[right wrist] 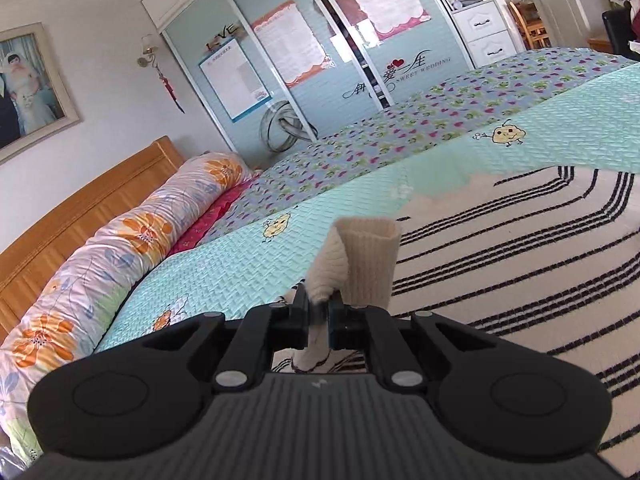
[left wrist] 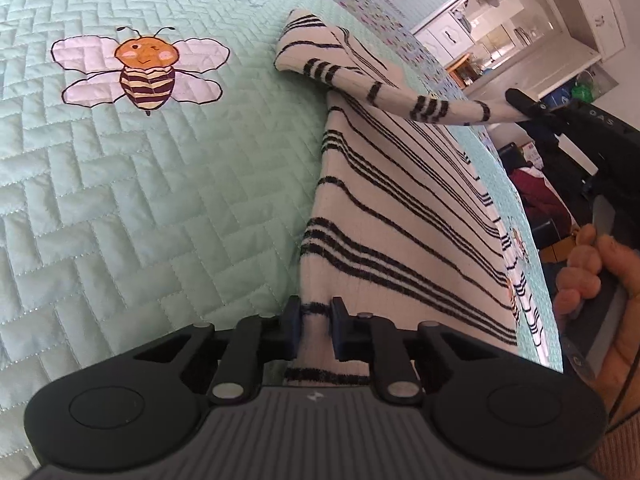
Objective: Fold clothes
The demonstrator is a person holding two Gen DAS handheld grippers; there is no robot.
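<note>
A cream sweater with thin black stripes lies spread on a mint quilt on the bed. The left gripper has its jaws drawn narrow and clamped on the sweater's near edge, a pinch of knit standing between the pads. The right gripper is closed tight on the ribbed cuff of a sleeve, which sticks up past its fingertips. In the left wrist view that sleeve runs lifted off the quilt from the sweater's far corner to the right gripper, whose black body shows the letters "DAS". A hand grips its handle.

Left of the sweater, the quilt carries an embroidered bee. In the right wrist view, small yellow cartoon figures are stitched on the quilt beyond the sweater. Past the quilt's far edge lies a sheet printed with hearts. At the head of the bed are a floral bolster and a wooden headboard.

Beyond the bed, a wardrobe with sliding doors bears "SWEET WEDDING" under Chinese lettering, a "LOVE" decal, and three pinned posters too small to read. A framed photo hangs on the wall.
</note>
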